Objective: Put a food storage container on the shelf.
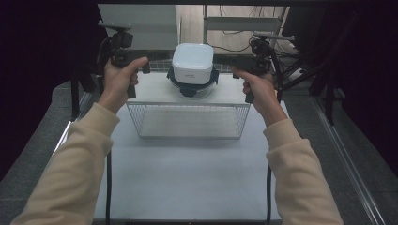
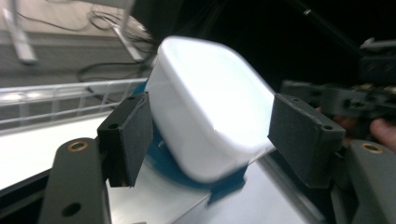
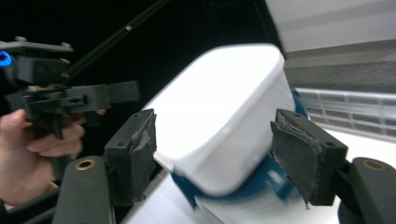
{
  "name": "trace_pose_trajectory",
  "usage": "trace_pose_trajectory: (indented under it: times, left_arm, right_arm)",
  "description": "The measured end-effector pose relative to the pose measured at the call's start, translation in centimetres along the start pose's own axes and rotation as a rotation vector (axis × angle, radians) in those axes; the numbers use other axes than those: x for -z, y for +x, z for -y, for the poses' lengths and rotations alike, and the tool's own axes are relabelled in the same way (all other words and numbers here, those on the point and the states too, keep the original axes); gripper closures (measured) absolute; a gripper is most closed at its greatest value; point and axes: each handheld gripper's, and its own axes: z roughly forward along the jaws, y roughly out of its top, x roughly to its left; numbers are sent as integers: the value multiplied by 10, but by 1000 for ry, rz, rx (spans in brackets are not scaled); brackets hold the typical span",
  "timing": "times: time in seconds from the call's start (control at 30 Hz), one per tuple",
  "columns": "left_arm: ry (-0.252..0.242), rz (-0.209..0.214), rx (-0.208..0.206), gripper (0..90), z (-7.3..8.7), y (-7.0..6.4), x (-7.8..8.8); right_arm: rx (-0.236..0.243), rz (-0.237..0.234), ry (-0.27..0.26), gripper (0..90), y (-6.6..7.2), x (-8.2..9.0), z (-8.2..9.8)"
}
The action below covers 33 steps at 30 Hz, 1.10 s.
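Container (image 1: 192, 63), white tub upside down on its blue lid, sits between both sets of fingers on the tabletop (image 1: 187, 164) behind the wire basket (image 1: 187, 119). We've got left gripper (image 1: 141, 65) and right gripper (image 1: 237, 65) spread wide, holding nothing; we'd back off level so nothing clips it.

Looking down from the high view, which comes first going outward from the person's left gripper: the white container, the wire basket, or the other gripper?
1. White container: just right of the left gripper, at the table's far end.
2. Wire basket: below and right, nearer the person.
3. Right gripper: beyond the container, on its far side.
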Motion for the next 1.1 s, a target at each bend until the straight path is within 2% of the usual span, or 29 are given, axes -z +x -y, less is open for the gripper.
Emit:
trace_pose_trajectory:
  times: [0.03,0.07,0.2,0.27,0.43,0.53,0.6,0.77,0.83,1.03,1.1]
  left_arm:
    - [-3,-4,-29,290,6,-4,7]
    - [-11,1,-41,286,13,-7,14]
    - [-17,27,-70,285,44,-15,36]
    - [-13,32,-79,285,59,-17,43]
    - [18,95,-66,281,108,-21,53]
    - [48,140,-33,280,142,-20,51]
    - [64,148,-29,275,159,-19,49]
    - [109,92,-23,274,204,-12,38]
    - [139,52,-35,274,219,-8,32]
    - [165,-15,-37,278,253,2,21]
    - [203,-16,-43,279,263,4,15]
  right_arm:
    - [21,14,-3,300,2,6,5]
    - [44,25,-8,298,4,12,10]
    - [121,47,-15,297,12,37,35]
    - [146,52,-12,298,15,47,48]
    - [202,76,-13,297,20,76,87]
    - [215,83,-11,295,19,85,111]
    - [229,77,-5,294,17,90,131]
    - [252,70,13,291,12,95,169]
    - [258,80,27,289,9,96,183]
    - [253,126,80,289,-6,95,224]
    - [237,134,102,289,-13,93,237]
